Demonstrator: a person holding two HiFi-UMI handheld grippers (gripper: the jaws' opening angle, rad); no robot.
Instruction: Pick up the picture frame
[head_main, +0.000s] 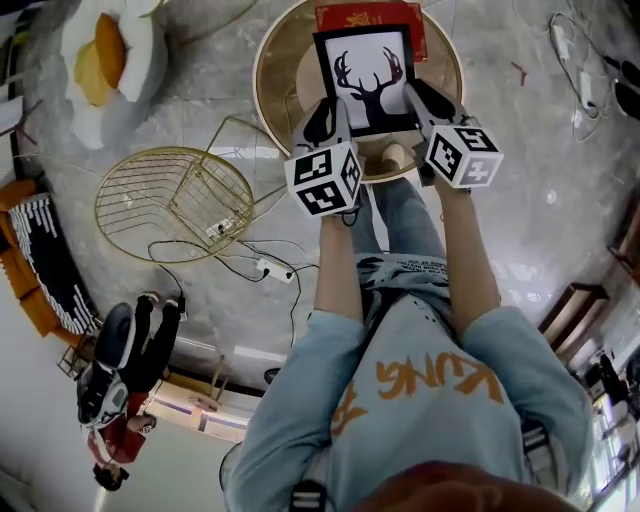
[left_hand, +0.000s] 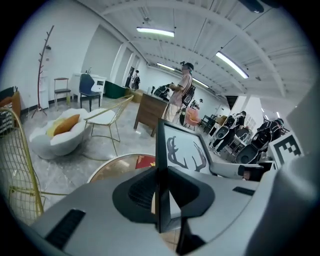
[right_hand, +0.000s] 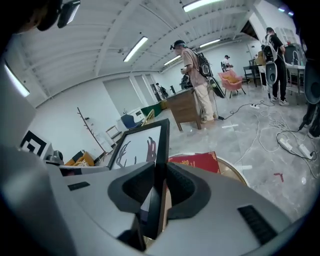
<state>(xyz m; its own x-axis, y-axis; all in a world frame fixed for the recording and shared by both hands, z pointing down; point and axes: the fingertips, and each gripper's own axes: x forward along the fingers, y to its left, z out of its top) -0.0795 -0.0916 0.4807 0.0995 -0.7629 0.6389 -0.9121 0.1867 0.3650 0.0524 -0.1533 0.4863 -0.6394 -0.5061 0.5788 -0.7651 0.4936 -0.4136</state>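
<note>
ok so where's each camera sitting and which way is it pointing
Head view: on the person's head, looking steeply down at the picture frame; forearms, torso, left gripper, right gripper show.
Left gripper view: on that gripper, looking along its jaws, clamped on the frame's edge.
Right gripper view: likewise, from the opposite edge.
All three share the frame.

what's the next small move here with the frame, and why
Probably raise both grippers together, level. The left gripper and the right gripper are each shut on an opposite side edge of the picture frame, which sits over the round table and a red item. An uneven move could twist it out of those thin edge grips.
</note>
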